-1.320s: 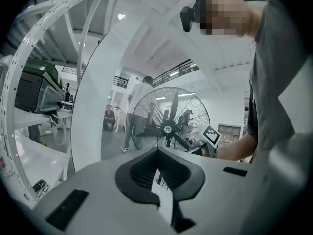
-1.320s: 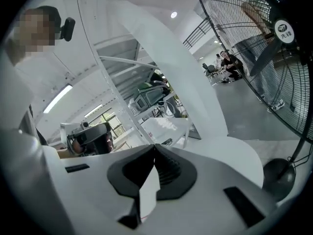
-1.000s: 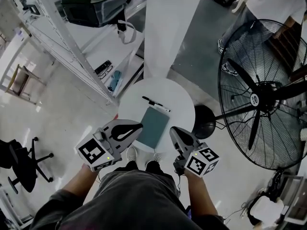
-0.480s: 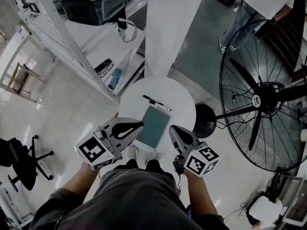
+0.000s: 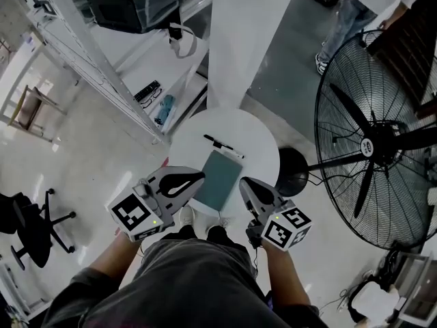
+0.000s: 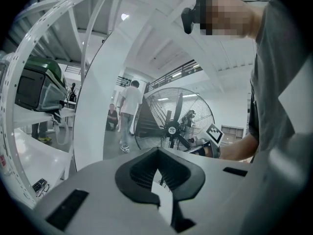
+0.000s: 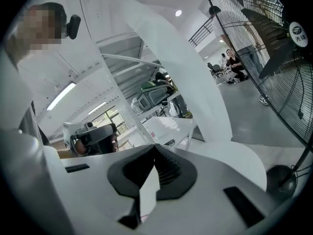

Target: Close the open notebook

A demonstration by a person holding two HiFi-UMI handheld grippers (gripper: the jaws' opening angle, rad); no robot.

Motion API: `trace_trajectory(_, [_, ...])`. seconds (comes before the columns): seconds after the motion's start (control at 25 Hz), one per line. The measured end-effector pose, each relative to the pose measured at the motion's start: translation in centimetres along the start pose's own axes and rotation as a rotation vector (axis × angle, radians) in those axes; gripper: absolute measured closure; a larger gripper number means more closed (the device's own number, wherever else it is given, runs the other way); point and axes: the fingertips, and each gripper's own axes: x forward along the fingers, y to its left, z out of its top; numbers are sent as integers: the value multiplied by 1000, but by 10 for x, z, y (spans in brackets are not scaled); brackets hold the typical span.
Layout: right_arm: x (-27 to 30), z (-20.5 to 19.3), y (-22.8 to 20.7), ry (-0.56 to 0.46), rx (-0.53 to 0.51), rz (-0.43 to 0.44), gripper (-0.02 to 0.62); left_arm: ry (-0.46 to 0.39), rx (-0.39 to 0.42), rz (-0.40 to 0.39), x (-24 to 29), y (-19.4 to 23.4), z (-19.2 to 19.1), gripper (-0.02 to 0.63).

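A round white worktop (image 5: 263,149) stands just in front of the person. The notebook (image 5: 218,180) lies flat on it, reaching from about the middle to the near edge. It shows as one plain teal rectangle, slightly askew, and looks closed. A black pen (image 5: 222,146) lies just beyond its far short edge, slanting across the far half of the worktop.

The left gripper (image 5: 196,179) is held at the near-left edge of the worktop, with its tips by the notebook's left long edge. The head view does not show whether they touch it. In the left gripper view its jaws (image 6: 157,153) meet at the tips with nothing between them.

The right gripper (image 5: 246,188) is at the near-right edge, its tips close to the notebook's near right corner. Its jaws (image 7: 155,148) are likewise pressed together and empty (the notebook shows in neither gripper view).

A large floor fan (image 5: 372,145) stands to the right of the worktop, and a white column (image 5: 246,33) rises behind its far edge. A white shelving rack (image 5: 102,67) runs along the left, with a black office chair (image 5: 34,227) on the floor further left.
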Motion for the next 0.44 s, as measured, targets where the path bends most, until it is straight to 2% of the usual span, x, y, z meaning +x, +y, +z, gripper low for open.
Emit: trace_trajectory(0.44, [2, 2, -4, 18, -12, 17, 575, -7, -27, 5, 6, -1, -3, 594])
